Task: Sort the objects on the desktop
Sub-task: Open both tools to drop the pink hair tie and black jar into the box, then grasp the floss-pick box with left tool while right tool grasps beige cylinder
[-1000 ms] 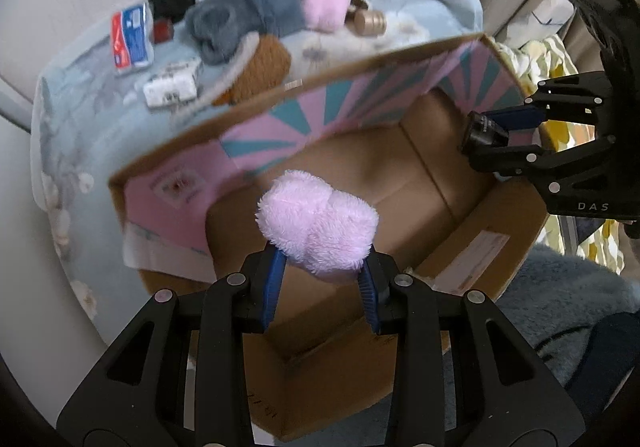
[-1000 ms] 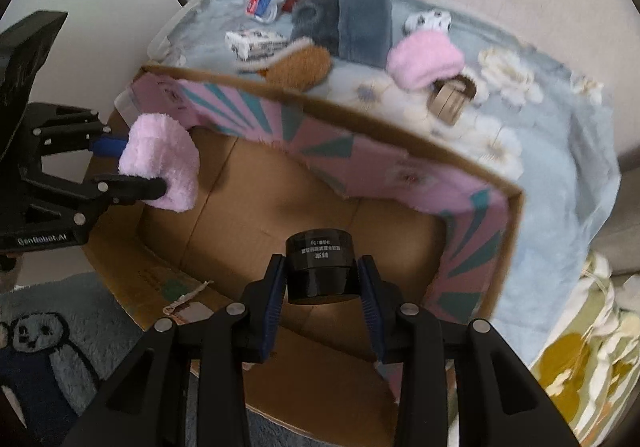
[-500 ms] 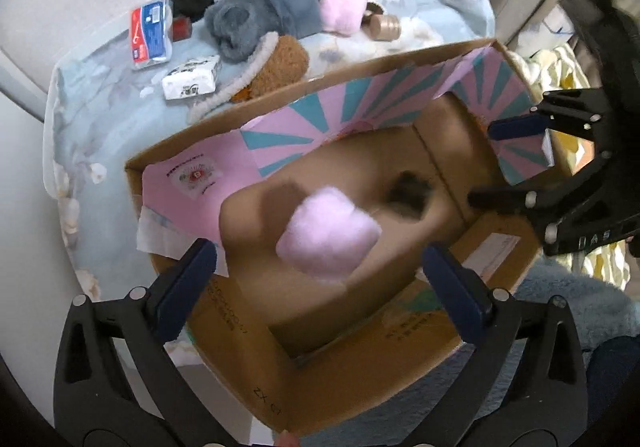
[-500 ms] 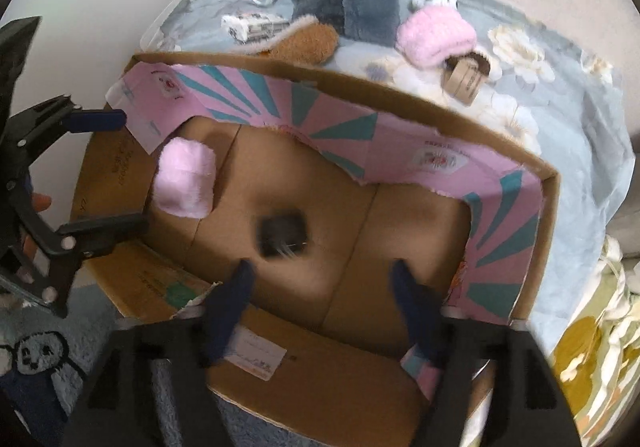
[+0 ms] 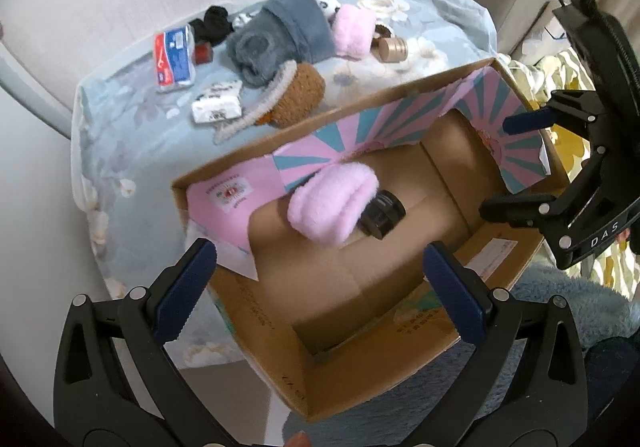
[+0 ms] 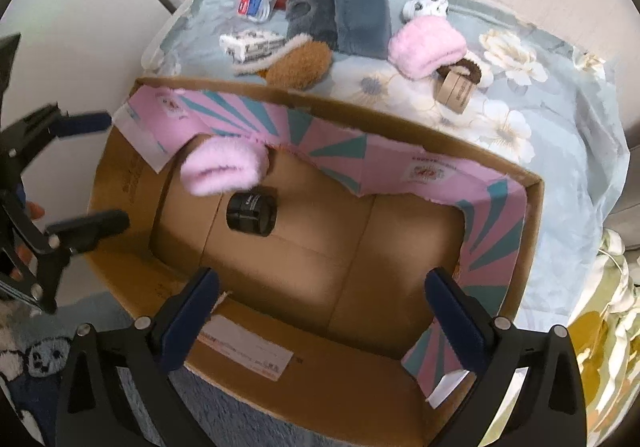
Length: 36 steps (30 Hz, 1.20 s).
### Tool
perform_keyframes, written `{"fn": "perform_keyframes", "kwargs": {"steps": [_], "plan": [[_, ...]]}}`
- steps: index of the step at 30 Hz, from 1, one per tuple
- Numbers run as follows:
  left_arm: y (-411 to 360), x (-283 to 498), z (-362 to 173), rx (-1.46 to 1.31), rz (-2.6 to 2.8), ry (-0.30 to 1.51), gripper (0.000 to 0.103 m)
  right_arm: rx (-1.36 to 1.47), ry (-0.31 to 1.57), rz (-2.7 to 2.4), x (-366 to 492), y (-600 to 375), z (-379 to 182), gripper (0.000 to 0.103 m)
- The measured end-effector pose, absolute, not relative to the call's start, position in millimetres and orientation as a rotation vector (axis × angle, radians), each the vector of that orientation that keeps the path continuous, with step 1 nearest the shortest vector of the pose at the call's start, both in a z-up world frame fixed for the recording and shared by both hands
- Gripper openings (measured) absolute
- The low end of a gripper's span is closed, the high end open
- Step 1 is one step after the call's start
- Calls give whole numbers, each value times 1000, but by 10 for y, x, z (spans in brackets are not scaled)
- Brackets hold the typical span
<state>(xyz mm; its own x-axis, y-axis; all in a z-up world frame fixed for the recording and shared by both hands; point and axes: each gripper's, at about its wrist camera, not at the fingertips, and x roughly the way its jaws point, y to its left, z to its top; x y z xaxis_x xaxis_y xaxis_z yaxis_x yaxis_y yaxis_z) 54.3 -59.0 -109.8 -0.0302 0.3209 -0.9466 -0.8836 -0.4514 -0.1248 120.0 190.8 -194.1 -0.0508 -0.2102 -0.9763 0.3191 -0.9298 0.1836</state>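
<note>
progress, seen first from the left wrist: the fluffy pink sock bundle (image 5: 334, 203) and the short black cylindrical cap (image 5: 382, 213) both lie on the floor of the open cardboard box with pink-and-teal lining (image 5: 400, 359), touching each other, the cap at about four o'clock of the bundle. the left hand-held gripper (image 5: 320, 279) has just been opening and now stands spread wide above the box with nothing between its jaws. the right hand-held gripper (image 5: 516, 163), at three o'clock of the box, is likewise spread and empty. on the desk with the pale blue floral cloth (image 5: 120, 135), at twelve o'clock of the box, much is left: a second fluffy pink sock (image 5: 354, 31), a grey plush slipper (image 5: 280, 43), a brown plush slipper (image 5: 296, 95), a blue-and-red tissue packet (image 5: 174, 59), a small white printed packet (image 5: 218, 107) and a brass-coloured round tin (image 5: 394, 49).

from the right wrist the same holds: bundle (image 6: 222, 169) and cap (image 6: 252, 213) rest inside the box (image 6: 360, 363), toward its ten o'clock corner. the right gripper (image 6: 320, 307) has just been opening and is spread, empty. so two things look sorted, and at least six remain on the cloth.
</note>
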Motion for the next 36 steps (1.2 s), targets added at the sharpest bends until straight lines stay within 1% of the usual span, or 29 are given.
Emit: {"fn": "perform_keyframes", "kwargs": {"steps": [5, 12, 16, 19, 21, 24, 26, 29, 31, 36], "plan": [[-585, 489, -1088, -1287, 1650, 649, 103, 1918, 223, -2067, 1263, 1886, -1960, 103], [-567, 401, -1147, -1303, 1638, 618, 103, 1906, 121, -2082, 1256, 1926, -1919, 102], [-541, 338, -1063, -1289, 1652, 599, 103, 1844, 90, -2101, 1235, 1934, -1675, 102], [-523, 238, -917, -1262, 1704, 582, 103, 1762, 99, -2145, 1135, 2018, -1383, 102], [-500, 131, -815, -1247, 1758, 571, 103, 1726, 114, -2182, 985, 2110, -1228, 102], [-429, -131, -709, -1265, 1831, 545, 103, 1716, 121, -2244, 712, 2253, -1167, 102], [-372, -308, -667, -1251, 1871, 530, 103, 1729, 104, -2275, 492, 2342, -1210, 102], [-197, -671, -740, -1230, 1933, 561, 103, 1820, 53, -2300, 155, 2489, -1456, 102], [-103, -884, -849, -1239, 1948, 577, 103, 1899, 13, -2304, -69, 2537, -1694, 102], [179, -1332, -1286, -1241, 1925, 647, 102, 2033, -1, -2279, -332, 2586, -2126, 102]]}}
